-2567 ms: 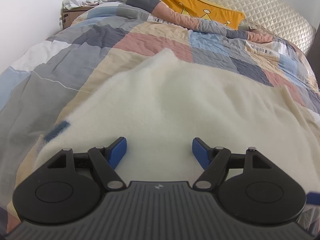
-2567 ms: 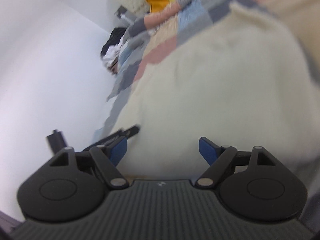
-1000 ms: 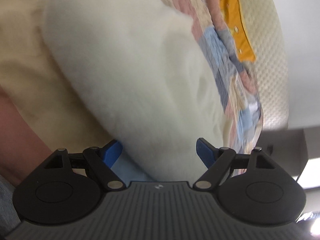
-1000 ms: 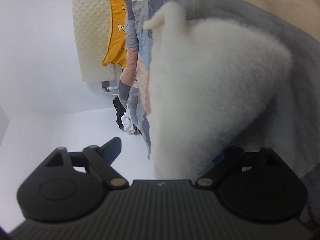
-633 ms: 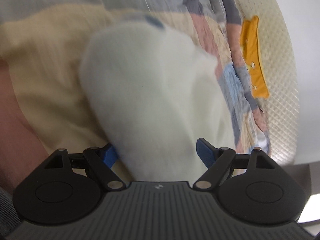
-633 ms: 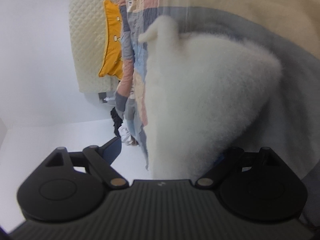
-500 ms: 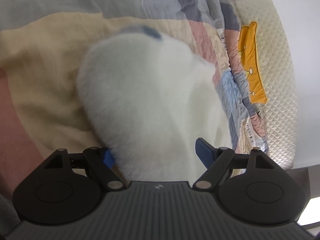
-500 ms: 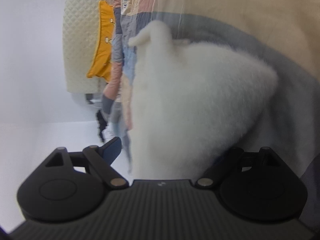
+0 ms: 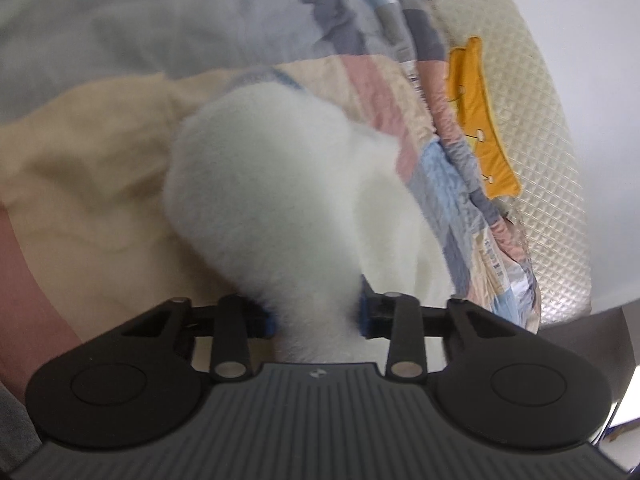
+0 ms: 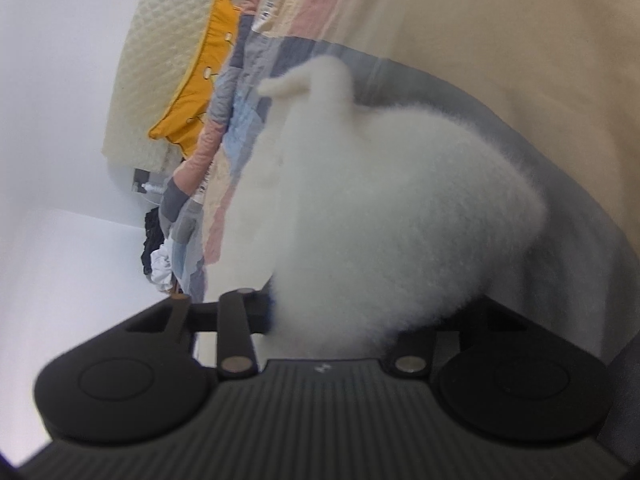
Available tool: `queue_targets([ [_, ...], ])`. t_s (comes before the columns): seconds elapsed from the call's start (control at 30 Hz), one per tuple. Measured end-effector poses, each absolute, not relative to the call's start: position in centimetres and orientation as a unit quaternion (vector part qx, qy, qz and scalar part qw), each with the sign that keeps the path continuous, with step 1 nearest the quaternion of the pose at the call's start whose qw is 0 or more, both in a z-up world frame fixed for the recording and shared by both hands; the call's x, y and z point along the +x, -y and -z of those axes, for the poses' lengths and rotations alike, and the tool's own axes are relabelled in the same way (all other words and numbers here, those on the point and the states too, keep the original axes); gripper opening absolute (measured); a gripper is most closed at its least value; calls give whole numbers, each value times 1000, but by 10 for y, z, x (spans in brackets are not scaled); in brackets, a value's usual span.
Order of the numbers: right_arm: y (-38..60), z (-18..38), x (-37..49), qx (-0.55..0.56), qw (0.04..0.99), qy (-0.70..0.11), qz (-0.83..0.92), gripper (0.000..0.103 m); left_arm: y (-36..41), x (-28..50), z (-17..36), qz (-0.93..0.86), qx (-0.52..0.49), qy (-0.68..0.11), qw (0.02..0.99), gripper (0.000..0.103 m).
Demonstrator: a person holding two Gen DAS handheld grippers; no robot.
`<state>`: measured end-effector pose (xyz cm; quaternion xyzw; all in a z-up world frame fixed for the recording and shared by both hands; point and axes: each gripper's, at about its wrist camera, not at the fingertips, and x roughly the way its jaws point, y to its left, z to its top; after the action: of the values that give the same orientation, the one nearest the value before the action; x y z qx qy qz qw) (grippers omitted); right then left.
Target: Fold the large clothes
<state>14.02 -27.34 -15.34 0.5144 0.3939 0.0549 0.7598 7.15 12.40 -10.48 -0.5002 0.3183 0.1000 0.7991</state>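
While half a second ago both sets of jaws stood wide, left gripper (image 9: 316,316) and right gripper (image 10: 332,320) are now closing onto the fleece garment (image 9: 280,200), pads pressing; lifting can begin.

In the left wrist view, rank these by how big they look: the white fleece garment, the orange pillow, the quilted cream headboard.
1. White fleece garment, though it lies nearest the camera, which inflates it.
2. Quilted cream headboard.
3. Orange pillow, clearly the smallest.

Open patchwork quilt (image 9: 100,168) left of the bunched fluffy white fleece garment (image 9: 280,208); orange cushion (image 9: 476,120) and quilted cream headboard (image 9: 540,160) blocking far right.
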Motion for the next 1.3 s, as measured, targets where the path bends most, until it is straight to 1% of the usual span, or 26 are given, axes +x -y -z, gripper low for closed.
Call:
queue_targets([
  [0.1,276,140,138,509,771,-376,-67,41,-121,66,85,-83,-485,-304,816,34],
  [0.23,279,116,134,506,783,-354,-78,40,-120,56,53,-42,-460,-295,836,32],
  [0.43,281,72,127,495,791,-346,-95,40,-126,38,-1,-5,-430,-290,855,32],
  [0.53,279,53,115,487,795,-347,-107,41,-130,23,-14,5,-430,-292,854,32],
  [0.67,283,46,91,478,796,-352,-118,41,-131,-7,-14,16,-431,-302,850,33],
  [0.83,287,57,67,466,794,-374,-115,41,-134,-28,10,11,-452,-316,834,34],
  [0.87,286,58,65,457,797,-380,-113,42,-134,-28,15,9,-454,-321,831,35],
  [0.97,284,63,68,449,794,-397,-105,44,-135,-26,22,13,-459,-324,827,43],
  [1.07,283,66,74,457,786,-403,-104,48,-136,-19,20,19,-459,-319,829,45],
  [1.1,284,64,75,463,783,-401,-107,51,-137,-18,17,21,-459,-315,831,47],
  [1.13,285,63,77,470,780,-398,-112,56,-136,-13,12,24,-458,-310,833,47],
  [1.17,286,60,78,478,776,-393,-118,59,-136,-9,9,28,-457,-305,835,49],
  [1.23,289,54,83,490,774,-380,-130,68,-135,1,4,34,-453,-297,840,50],
  [1.3,291,49,91,500,772,-369,-136,72,-133,15,1,34,-448,-294,844,51],
])
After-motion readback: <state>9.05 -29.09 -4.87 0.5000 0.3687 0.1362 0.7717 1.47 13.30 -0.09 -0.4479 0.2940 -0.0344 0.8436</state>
